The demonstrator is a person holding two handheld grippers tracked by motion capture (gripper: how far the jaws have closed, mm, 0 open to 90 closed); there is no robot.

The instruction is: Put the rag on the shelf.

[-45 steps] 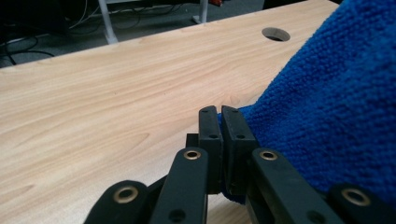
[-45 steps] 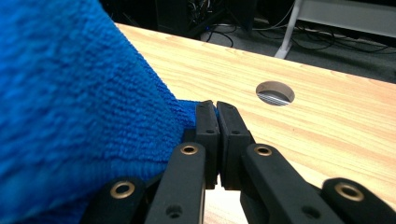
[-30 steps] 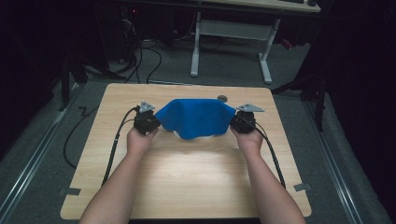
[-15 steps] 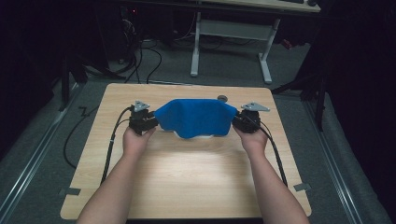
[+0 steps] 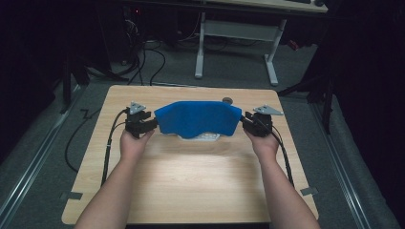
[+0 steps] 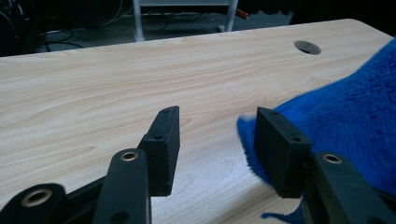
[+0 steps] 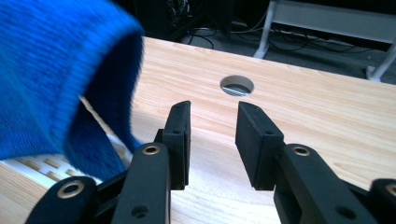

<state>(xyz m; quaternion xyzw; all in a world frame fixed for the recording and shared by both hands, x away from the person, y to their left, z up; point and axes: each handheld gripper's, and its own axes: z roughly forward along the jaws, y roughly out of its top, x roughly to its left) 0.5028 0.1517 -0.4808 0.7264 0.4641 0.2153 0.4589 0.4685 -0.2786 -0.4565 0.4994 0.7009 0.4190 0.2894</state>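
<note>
Blue towel (image 5: 198, 119) sits at centre of the high view, upper half of the desk (image 5: 191, 181), draped as a wide arch over a pale slatted object (image 5: 200, 137) whose edge peeks out below its lower hem. I cannot tell what that object is beyond flat, whitish and ribbed; the right gripper view shows its slats at lower left (image 7: 32, 170) under the hanging fabric (image 7: 56, 70).

Left hand-held gripper (image 5: 152, 125) is at the towel's left end. In the left gripper view its jaws stand wide apart; the towel's corner (image 6: 336, 121) lies just behind and against the right-hand jaw, not between the two. So no hold on that side.

Right hand-held gripper (image 5: 244, 122) is at the towel's right end. In its own view the jaws stand apart with bare desk and the round cable hole (image 7: 237, 85) between them; the fabric hangs to the left, clear of the gap. No hold here either.

My reading: the cover is laid over the object and both ends are let go, so the draping looks done or nearly so. Left to do, as I judge it: pull both hand-held grippers clear, and perhaps straighten the lower hem, where the slatted edge is uncovered.
</note>
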